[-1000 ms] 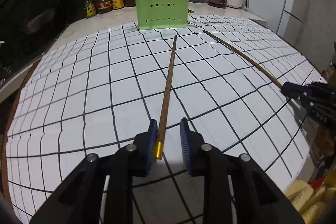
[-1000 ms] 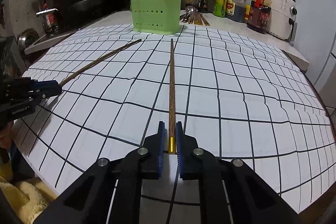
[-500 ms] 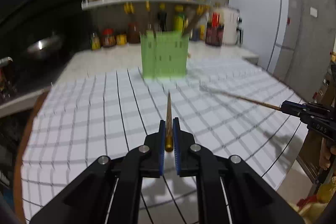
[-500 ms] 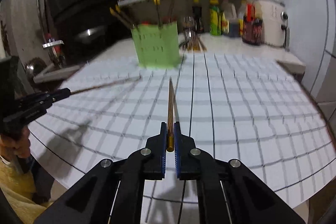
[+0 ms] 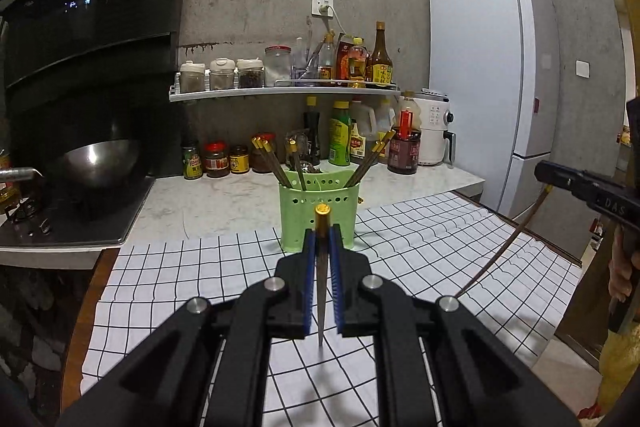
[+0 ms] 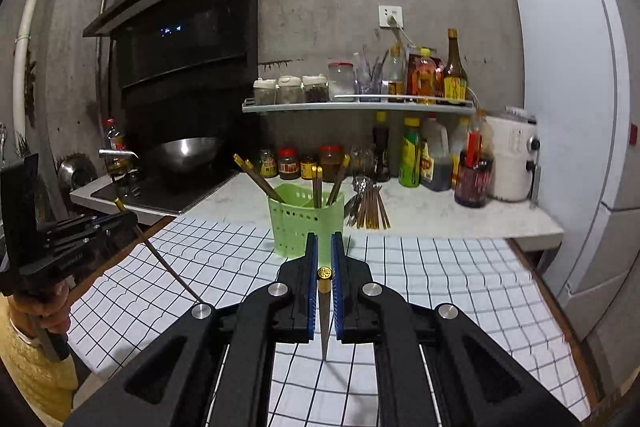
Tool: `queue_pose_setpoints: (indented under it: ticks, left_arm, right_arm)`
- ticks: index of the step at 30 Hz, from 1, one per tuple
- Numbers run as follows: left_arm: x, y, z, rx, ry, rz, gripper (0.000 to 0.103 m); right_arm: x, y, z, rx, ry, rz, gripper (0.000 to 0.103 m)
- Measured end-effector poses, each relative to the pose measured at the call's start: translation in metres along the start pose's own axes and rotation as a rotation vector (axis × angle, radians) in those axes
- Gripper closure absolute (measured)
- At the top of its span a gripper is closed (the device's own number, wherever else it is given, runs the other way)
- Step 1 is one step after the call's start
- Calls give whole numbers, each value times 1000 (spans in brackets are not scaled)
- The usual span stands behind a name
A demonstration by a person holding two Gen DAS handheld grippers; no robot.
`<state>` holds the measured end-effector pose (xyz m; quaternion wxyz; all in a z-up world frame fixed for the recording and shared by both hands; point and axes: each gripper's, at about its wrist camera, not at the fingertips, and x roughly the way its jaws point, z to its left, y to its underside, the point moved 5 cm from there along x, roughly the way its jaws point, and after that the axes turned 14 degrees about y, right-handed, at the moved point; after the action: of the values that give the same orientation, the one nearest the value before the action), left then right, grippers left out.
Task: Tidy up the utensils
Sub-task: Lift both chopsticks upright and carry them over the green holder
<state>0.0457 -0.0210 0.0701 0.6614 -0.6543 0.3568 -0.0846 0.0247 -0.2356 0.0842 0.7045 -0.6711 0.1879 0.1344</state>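
My left gripper (image 5: pixel 322 237) is shut on a brown chopstick (image 5: pixel 321 291). Its gold cap sticks up above the pads and its thin tip hangs down over the checked mat (image 5: pixel 168 279). My right gripper (image 6: pixel 324 241) is shut on a second chopstick (image 6: pixel 324 311), held the same way, cap up. Both are lifted off the mat. The green perforated holder (image 5: pixel 296 219) stands just beyond the left fingertips with several chopsticks in it. In the right wrist view the holder (image 6: pixel 292 223) is straight ahead, and the left gripper (image 6: pixel 126 218) shows at the left edge.
A pile of loose chopsticks and spoons (image 6: pixel 368 211) lies on the marble counter behind the holder. Sauce bottles and jars (image 5: pixel 340 147) line the back wall under a shelf. A wok (image 5: pixel 96 159) sits on the hob at left; a fridge (image 5: pixel 488 75) stands at right.
Both grippers closed on their chopsticks and lifted them off the mat. The views tilted up from the mat to the wall, and the chopsticks now hang tip down.
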Motion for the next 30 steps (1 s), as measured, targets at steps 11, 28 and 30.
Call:
queue_pose_setpoints:
  ticks: [11, 28, 30]
  left_arm:
    - [29, 14, 17, -83, 36, 84, 96]
    - [37, 40, 19, -111, 0, 180, 96]
    - [41, 33, 21, -110, 0, 177, 96]
  right_arm:
    - [36, 1, 2, -21, 62, 21, 94]
    - [58, 30, 21, -92, 44, 89, 96]
    - [66, 26, 20, -87, 31, 91, 96]
